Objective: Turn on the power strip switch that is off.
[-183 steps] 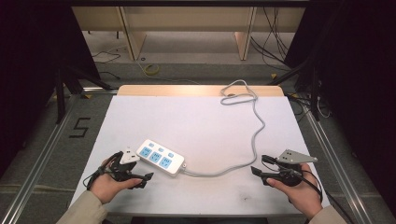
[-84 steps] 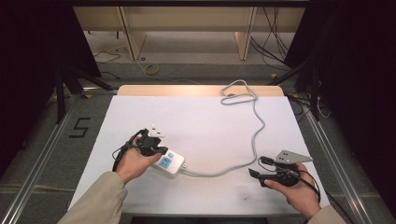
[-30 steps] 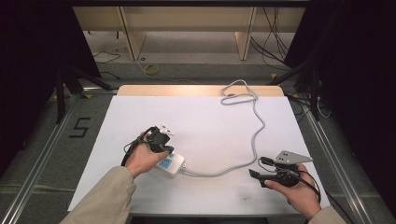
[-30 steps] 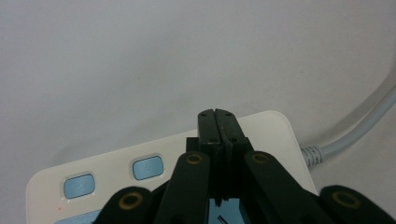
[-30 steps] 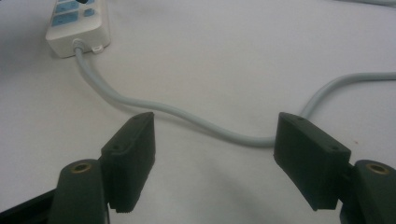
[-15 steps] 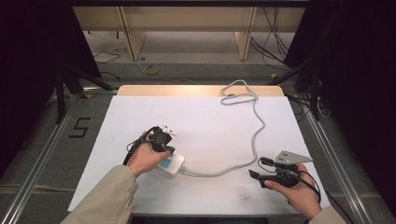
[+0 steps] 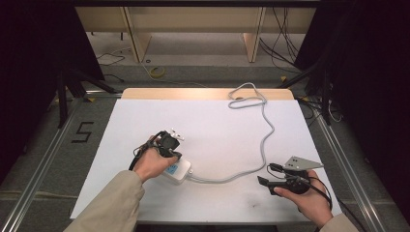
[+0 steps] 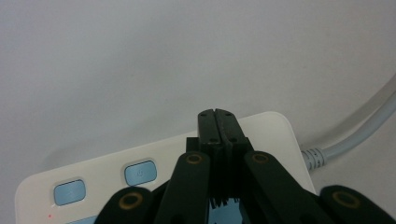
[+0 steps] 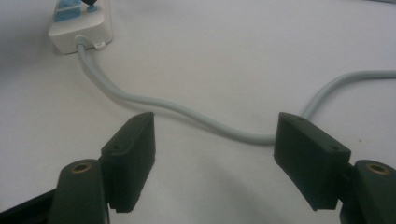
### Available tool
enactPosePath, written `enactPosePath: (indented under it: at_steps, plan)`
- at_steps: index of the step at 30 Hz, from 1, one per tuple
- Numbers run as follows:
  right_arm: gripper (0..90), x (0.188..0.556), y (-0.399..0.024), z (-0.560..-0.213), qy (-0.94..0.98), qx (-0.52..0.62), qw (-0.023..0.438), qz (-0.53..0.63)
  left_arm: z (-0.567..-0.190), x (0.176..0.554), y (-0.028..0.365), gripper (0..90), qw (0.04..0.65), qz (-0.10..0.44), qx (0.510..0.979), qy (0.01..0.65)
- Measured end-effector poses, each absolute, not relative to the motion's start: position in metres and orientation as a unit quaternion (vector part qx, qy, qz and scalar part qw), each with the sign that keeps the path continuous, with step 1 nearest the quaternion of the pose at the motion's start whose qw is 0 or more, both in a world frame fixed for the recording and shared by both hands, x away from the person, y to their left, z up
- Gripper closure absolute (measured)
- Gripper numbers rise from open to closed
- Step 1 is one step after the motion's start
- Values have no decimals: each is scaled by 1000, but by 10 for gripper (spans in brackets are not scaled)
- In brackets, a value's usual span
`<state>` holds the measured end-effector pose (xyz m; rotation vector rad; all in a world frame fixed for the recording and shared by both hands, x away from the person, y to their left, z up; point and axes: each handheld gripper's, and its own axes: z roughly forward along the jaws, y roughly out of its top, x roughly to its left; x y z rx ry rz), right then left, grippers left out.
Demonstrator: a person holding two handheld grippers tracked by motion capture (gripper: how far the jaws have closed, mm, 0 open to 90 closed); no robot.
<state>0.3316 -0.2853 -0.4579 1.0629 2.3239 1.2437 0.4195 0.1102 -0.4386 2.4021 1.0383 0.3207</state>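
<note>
- White tabletop (image 7: 217, 125) is seen from the high view; the white rectangular plastic power strip with blue switches (image 7: 178, 170) lies at about 7 o'clock from its centre. The left gripper (image 7: 168, 145) is held down on it, apparently to press a switch.
- Six seconds earlier that gripper rested at the strip's outer end; since then it has been moved onto it.
- Left gripper view: the jaws are pressed together, tips over the strip's cable end.
- Right gripper view: the right gripper (image 9: 212, 154) is spread wide, pinching nothing, idle over the grey cable (image 9: 187, 114).

A white power strip (image 7: 178, 170) with blue buttons (image 8: 140, 173) lies flat; its grey cord (image 7: 263, 145) curls away behind.
</note>
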Motion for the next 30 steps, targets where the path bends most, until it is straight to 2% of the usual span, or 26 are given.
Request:
enactPosePath:
  at_steps: [30]
  plan:
    - [300, 331, -284, -459, 814, 366, 141, 429, -439, 418, 108, 899, 229, 118, 889, 380]
